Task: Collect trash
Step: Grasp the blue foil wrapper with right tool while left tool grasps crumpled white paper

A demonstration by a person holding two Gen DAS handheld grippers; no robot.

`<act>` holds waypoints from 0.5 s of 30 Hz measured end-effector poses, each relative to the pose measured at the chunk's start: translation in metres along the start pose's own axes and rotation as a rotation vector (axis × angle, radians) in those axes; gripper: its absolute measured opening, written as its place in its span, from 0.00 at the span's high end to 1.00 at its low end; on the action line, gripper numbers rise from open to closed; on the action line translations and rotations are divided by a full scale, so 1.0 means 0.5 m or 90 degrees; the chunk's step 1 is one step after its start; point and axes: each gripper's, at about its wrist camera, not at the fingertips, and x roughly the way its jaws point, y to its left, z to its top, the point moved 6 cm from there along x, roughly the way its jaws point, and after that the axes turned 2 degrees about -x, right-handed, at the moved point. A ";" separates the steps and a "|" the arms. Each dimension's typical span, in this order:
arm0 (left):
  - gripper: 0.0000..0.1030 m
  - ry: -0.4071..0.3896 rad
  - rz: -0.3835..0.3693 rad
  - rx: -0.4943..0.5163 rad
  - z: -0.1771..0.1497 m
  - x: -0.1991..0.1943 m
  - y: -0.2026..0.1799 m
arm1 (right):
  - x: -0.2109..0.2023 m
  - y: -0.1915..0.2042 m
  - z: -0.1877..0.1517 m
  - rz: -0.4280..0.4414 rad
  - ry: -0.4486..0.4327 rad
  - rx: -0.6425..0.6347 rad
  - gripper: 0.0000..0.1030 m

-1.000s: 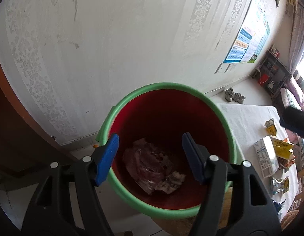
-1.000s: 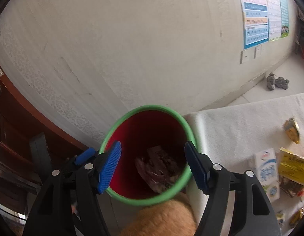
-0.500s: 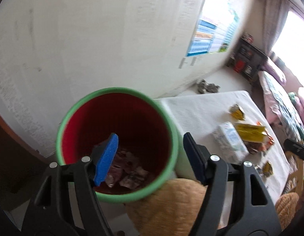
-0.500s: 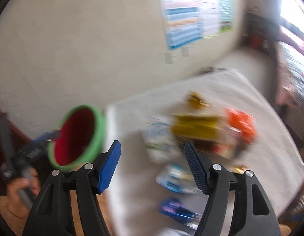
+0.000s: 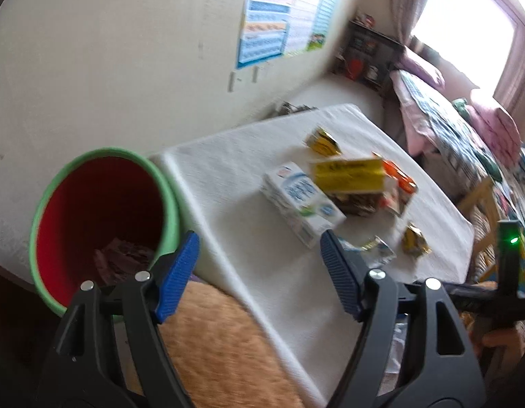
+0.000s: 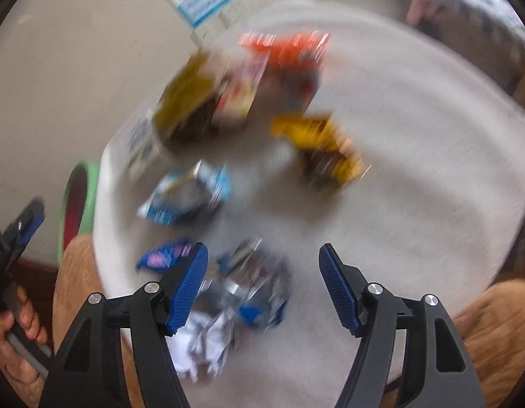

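A white-covered counter (image 5: 249,204) holds scattered trash: a white carton (image 5: 298,200), a yellow packet (image 5: 347,175), blurred wrappers (image 6: 191,197). A red bin (image 5: 99,217) with a green rim stands just beside its left edge. Both the left gripper (image 5: 259,268) and right gripper (image 6: 262,289) have fingers opening wider, nothing between them.

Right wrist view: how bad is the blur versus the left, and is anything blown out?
Right wrist view: heavy motion smear, wrappers on the white tablecloth barely readable, only the right tool sharp. Left wrist view: milder blur, milk carton and red bin legible, window blown out.
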 end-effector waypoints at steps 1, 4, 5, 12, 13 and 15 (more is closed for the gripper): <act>0.29 0.006 -0.006 0.004 -0.004 0.003 -0.011 | 0.009 0.013 -0.007 0.012 0.009 -0.008 0.29; 0.29 0.023 -0.022 0.029 -0.020 0.014 -0.045 | 0.035 0.047 -0.020 0.015 0.029 -0.040 0.25; 0.29 0.028 -0.027 0.038 -0.023 0.016 -0.054 | 0.040 0.058 -0.017 0.007 0.025 -0.058 0.26; 0.28 0.062 -0.100 0.106 -0.066 0.021 -0.129 | 0.039 0.042 0.016 -0.016 -0.027 -0.064 0.74; 0.28 0.075 -0.120 0.114 -0.078 0.024 -0.143 | 0.028 0.030 0.026 -0.018 -0.046 -0.052 0.74; 0.27 0.095 -0.144 0.125 -0.094 0.030 -0.164 | -0.001 -0.003 0.046 -0.017 -0.091 -0.013 0.75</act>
